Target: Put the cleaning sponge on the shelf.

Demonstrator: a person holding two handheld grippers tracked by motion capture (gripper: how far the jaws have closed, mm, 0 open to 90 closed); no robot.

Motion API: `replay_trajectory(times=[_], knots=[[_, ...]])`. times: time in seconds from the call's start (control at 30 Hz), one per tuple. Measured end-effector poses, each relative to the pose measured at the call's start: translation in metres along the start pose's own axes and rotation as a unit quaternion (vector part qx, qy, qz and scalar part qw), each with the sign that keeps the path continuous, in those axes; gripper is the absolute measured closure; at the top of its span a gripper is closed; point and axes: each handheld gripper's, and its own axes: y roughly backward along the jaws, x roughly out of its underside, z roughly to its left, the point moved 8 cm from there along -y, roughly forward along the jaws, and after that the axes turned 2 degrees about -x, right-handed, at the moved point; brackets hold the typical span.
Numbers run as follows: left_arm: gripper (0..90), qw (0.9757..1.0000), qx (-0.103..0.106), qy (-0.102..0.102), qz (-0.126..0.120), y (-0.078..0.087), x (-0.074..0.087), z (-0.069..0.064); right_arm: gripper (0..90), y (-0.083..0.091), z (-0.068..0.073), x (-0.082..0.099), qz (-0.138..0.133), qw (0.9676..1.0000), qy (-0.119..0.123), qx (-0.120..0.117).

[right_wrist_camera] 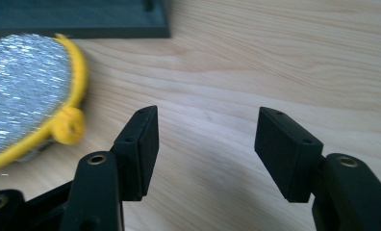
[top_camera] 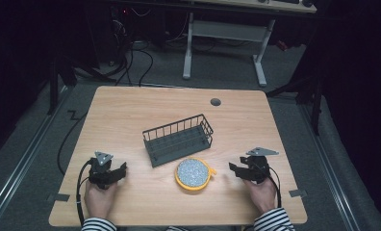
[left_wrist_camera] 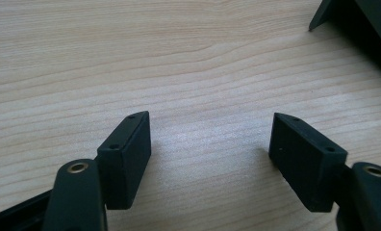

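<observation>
- Dim room all round, pale wooden table (top_camera: 131, 110) lit in the middle; a dark wire basket (top_camera: 178, 139) sits at its centre and a round silver scouring pad (top_camera: 193, 173) with a yellow rim lies flat just in front of it, on the bare wood
- Right gripper (right_wrist_camera: 205, 144) is near the pad, jaws spread with nothing between them; the pad's yellow loop (right_wrist_camera: 68, 126) sits just off the nearer jaw
- Left gripper (left_wrist_camera: 210, 144) hovers over bare wood, likewise agape and empty; the basket corner peeks in at top right
- Best bet, I'd say: come in low and level, pinch the yellow rim or loop rather than the flat face; lift clear of the basket wall before dropping it in
</observation>
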Motion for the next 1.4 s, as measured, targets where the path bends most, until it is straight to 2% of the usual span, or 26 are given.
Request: replay_trajectory(times=[0.07,0.1,0.3,0.33,0.37,0.47,0.5,0.57,0.83,1.0,1.3,1.4], knots=[[31.7,1.0,0.0,0.0,0.0,0.0,0.0,0.0,40.7,-0.001,0.004,-0.002,0.0,1.0,0.002,-0.008],[31.7,1.0,0.0,0.0,0.0,0.0,0.0,0.0,40.6,-0.004,0.014,-0.008,0.003,0.9997,0.012,-0.022],[31.5,1.0,0.0,0.0,0.0,0.0,0.0,0.0,42.9,-0.015,0.038,-0.019,0.012,0.9979,0.032,-0.056],[31.5,1.0,0.0,0.0,0.0,0.0,0.0,0.0,42.9,-0.015,0.038,-0.019,0.012,0.9979,0.032,-0.056],[31.6,1.0,0.0,0.0,0.0,0.0,0.0,0.0,43.5,-0.018,0.046,-0.022,0.018,0.9971,0.035,-0.066],[31.5,1.0,0.0,0.0,0.0,0.0,0.0,0.0,43.8,-0.021,0.051,-0.024,0.019,0.9961,0.04,-0.076],[31.5,1.0,0.0,0.0,0.0,0.0,0.0,0.0,43.7,-0.025,0.057,-0.026,0.021,0.9953,0.037,-0.088],[31.5,1.0,0.0,0.0,0.0,0.0,0.0,0.0,43.7,-0.027,0.059,-0.026,0.023,0.9949,0.038,-0.09],[31.5,1.0,0.0,0.0,0.0,0.0,0.0,0.0,43.0,-0.041,0.079,-0.03,0.043,0.9907,0.051,-0.118],[31.4,1.0,0.0,0.0,0.0,0.0,0.0,0.0,42.3,-0.049,0.084,-0.034,0.052,0.9898,0.05,-0.123],[30.9,1.0,0.001,-0.001,0.0,0.0,0.0,0.0,40.0,-0.065,0.081,-0.029,0.08,0.9867,0.03,-0.138],[30.6,1.0,0.002,-0.001,0.001,0.0,0.0,0.0,48.2,-0.068,0.08,-0.027,0.09,0.981,0.016,-0.171]])
